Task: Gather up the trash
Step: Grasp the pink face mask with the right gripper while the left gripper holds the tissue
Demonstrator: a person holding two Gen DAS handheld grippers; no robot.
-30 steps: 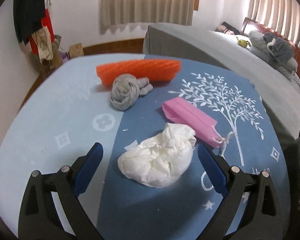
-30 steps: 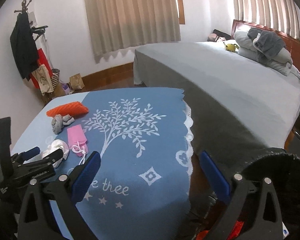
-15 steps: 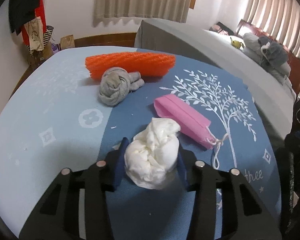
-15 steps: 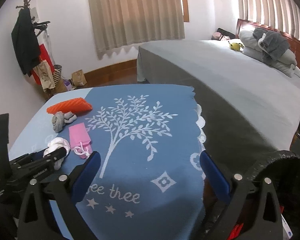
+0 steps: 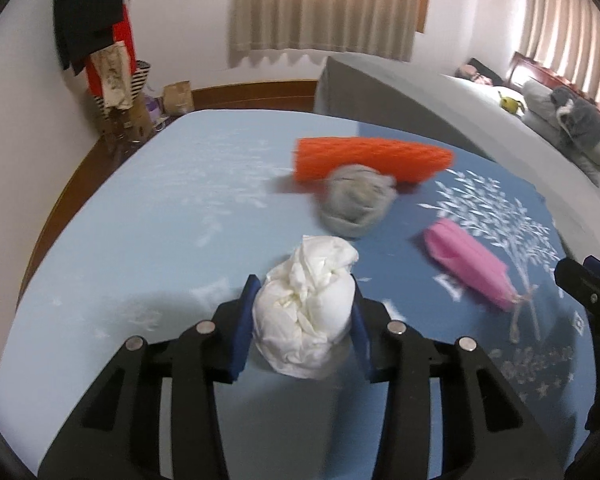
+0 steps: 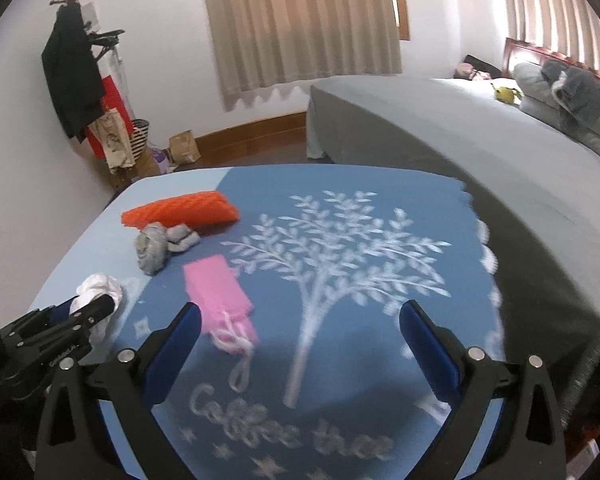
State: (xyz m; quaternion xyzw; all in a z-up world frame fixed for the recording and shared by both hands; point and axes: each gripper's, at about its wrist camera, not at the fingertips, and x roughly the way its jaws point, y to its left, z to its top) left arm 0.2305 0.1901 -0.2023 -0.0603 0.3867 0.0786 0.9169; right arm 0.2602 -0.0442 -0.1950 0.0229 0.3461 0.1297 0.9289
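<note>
A white crumpled wad (image 5: pixel 304 312) sits between the blue pads of my left gripper (image 5: pixel 304 292), which is shut on it just above the blue tablecloth (image 5: pixel 140 240). Beyond it lie a grey knotted wad (image 5: pixel 356 200), an orange foam net (image 5: pixel 370 158) and a pink pouch with a string (image 5: pixel 466 270). My right gripper (image 6: pixel 300 308) is open over the tree print with nothing between its fingers. The pink pouch (image 6: pixel 216 288) lies just ahead of its left finger. The left gripper (image 6: pixel 88 312) with the white wad (image 6: pixel 100 286) shows at the lower left of the right wrist view.
A grey bed (image 6: pixel 440 120) with pillows stands right behind the table. A coat rack with clothes and bags (image 6: pixel 76 80) is at the back left wall. A dark round rim (image 6: pixel 596 360) shows at the table's right edge.
My left gripper has shut on the white wad and shifted with it. The right gripper has moved in over the table, closer to the pink pouch, staying open.
</note>
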